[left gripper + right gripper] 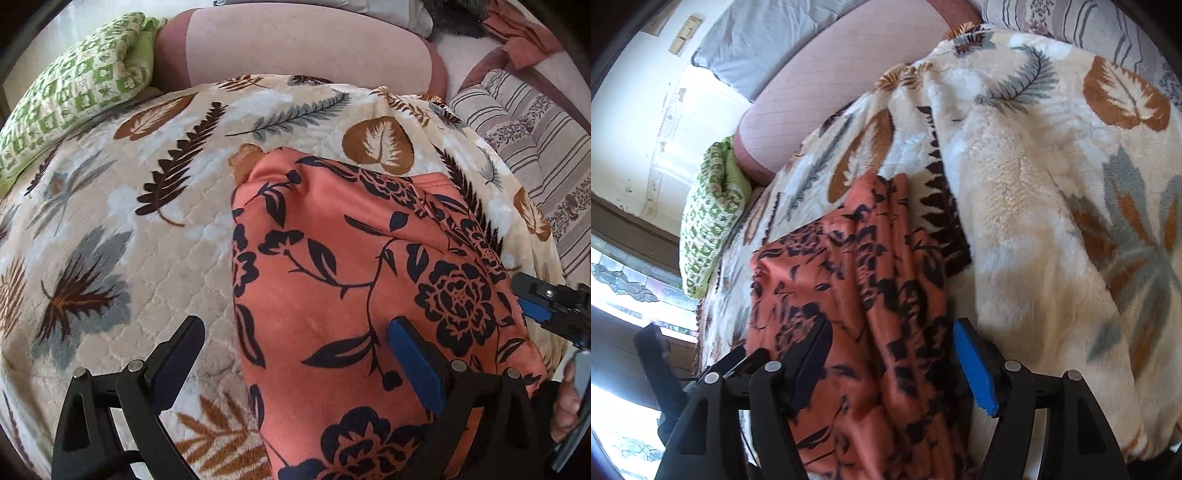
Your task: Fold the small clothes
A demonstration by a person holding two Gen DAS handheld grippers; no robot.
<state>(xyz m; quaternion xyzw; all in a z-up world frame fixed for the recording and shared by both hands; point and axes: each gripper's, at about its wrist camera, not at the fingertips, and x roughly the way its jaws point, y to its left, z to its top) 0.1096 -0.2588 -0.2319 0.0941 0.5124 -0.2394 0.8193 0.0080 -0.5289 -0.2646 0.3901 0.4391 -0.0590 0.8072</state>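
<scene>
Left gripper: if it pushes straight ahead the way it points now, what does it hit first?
Most likely the orange garment with black flowers. The left gripper is open above its left edge, so one finger may land on the cream leaf-print blanket instead; depth is unclear.

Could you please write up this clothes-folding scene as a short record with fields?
garment: orange cloth with black floral print, lying on the blanket
surface: cream plush blanket with leaf pattern
left gripper: open, one finger over the cloth, one over the blanket
right gripper: open, cloth between its fingers, not pinched
nearby: green patterned pillow
</scene>
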